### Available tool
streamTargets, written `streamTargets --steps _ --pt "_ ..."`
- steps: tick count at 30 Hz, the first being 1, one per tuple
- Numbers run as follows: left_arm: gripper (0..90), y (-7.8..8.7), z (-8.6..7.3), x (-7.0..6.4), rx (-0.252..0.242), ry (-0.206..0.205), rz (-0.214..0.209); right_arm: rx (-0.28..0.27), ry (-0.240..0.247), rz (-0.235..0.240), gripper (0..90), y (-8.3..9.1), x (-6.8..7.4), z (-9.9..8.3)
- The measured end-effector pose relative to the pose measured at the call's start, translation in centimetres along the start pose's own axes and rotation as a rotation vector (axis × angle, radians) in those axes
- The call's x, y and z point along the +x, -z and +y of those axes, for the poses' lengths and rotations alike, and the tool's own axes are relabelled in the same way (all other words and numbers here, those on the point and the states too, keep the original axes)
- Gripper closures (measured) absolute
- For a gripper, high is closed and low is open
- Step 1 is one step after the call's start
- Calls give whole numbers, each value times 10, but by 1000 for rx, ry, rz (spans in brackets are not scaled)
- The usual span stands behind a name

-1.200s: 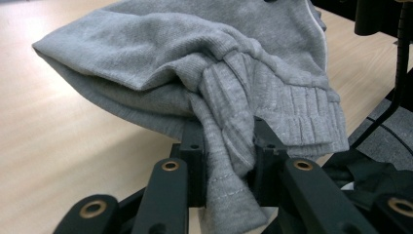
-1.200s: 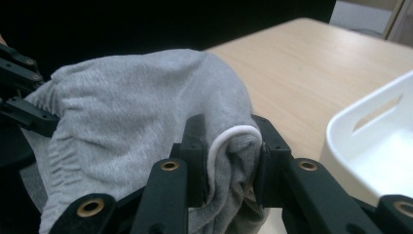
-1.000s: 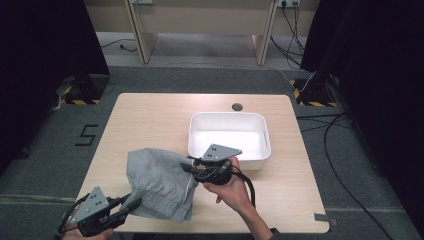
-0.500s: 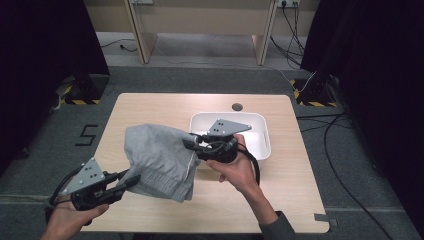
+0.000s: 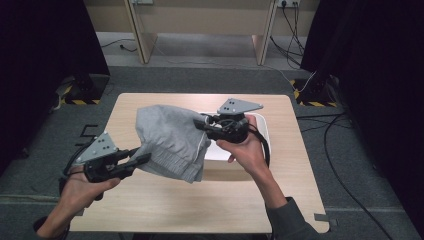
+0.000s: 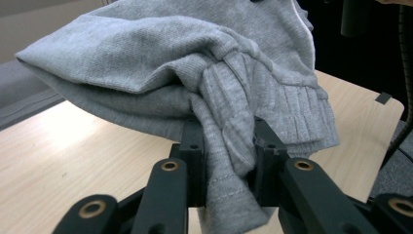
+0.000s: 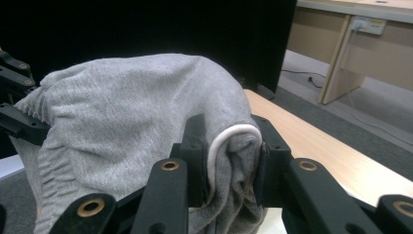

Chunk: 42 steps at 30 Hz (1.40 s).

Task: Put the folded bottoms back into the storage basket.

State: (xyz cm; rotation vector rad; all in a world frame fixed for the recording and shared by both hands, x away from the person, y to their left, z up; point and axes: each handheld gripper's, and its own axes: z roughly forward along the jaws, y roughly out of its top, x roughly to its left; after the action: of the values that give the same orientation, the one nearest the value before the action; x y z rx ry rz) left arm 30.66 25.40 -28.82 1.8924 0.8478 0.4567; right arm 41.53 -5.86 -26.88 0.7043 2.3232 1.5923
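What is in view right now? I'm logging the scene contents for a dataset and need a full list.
garment: one, grey knit with a white trim, held up above the table between the two tools.
tub: one, white, on the table's far right part, partly behind the garment and right hand.
table: one, light wood, centre of the high view.
round dark mark: one, on the table's far edge.
cables: several, black, on the grey floor to the right.
left tool: one, black, jaws closed on the garment's ribbed hem.
right tool: one, black, jaws closed on the white-trimmed edge.
hands: two, left, right.
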Motion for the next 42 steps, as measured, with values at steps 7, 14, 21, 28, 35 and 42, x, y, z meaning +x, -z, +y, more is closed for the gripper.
streamTargets --steps 7,14,21,28,35,42 --pt "711 -27 19 0 -7 -2 -29 17 -7 -50 713 13 -24 5" --pt "710 -59 32 -2 -2 -5 -51 46 -22 -102 713 25 -48 5" --pt "710 -89 35 -4 9 16 -82 77 -39 -144 713 35 -70 -5" --pt "710 -116 36 -6 40 22 -97 109 -55 -171 713 37 -87 -18" --pt "709 -142 32 -5 66 38 -102 152 -63 -201 713 34 -101 -30" --pt "708 -170 31 -5 92 56 -100 203 -95 -225 712 29 -124 -41"
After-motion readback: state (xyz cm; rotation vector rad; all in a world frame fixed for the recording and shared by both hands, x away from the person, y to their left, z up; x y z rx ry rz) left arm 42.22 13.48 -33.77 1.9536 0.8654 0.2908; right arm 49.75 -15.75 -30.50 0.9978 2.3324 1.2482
